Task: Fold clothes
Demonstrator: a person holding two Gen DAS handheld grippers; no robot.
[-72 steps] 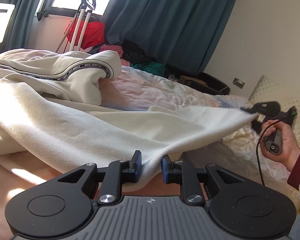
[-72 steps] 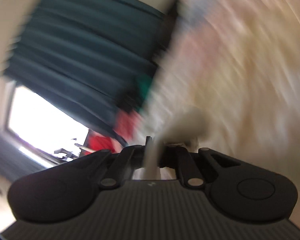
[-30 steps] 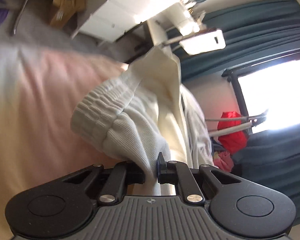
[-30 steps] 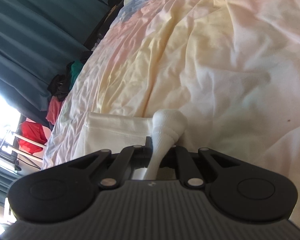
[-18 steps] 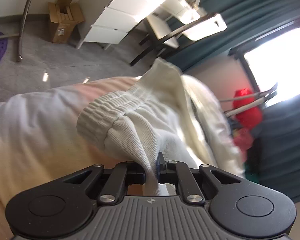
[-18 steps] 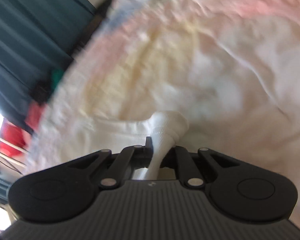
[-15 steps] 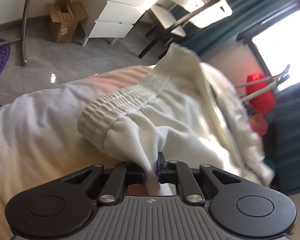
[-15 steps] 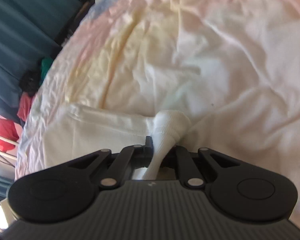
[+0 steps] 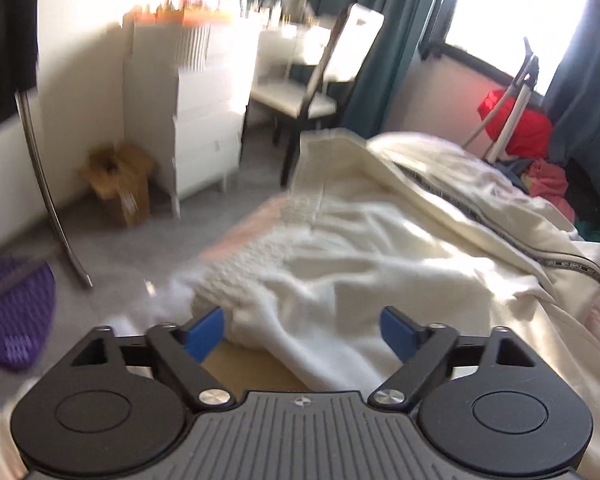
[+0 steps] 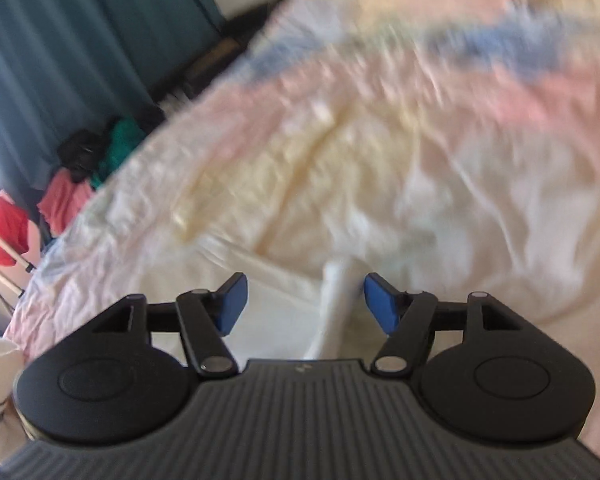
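We hold the left tool (image 9: 302,330) with its blue-padded jaws spread wide, clamped on nothing. Between and just beyond them lies the cream-white ribbed knit garment with an elastic waistband (image 9: 340,264), spread in loose rumples near the edge of the bed with the pastel pink, yellow and blue crumpled sheet (image 10: 400,128). Beside it, toward the window, lies a second cream garment with a black-and-white printed trim (image 9: 500,216), partly overlapping it.

The right tool (image 10: 305,300) also stands with its jaws apart. A narrow strip of the white garment's fabric stands up between them, touching neither pad as far as we can tell; the picture is blurred.

Whether the garment has just been laid down in a fold or is about to be gathered again, we cannot settle from how it lies.

We judge several risks. The waistband end lies close to the bed's edge, above the grey floor (image 9: 148,240), so a careless pull could drag the heavy knit off. The soft fabric bunches readily, so a closing jaw could catch several layers and spoil a crease. The trimmed garment could be caught along with it. The blur suggests quick motion, which could place a grip poorly.
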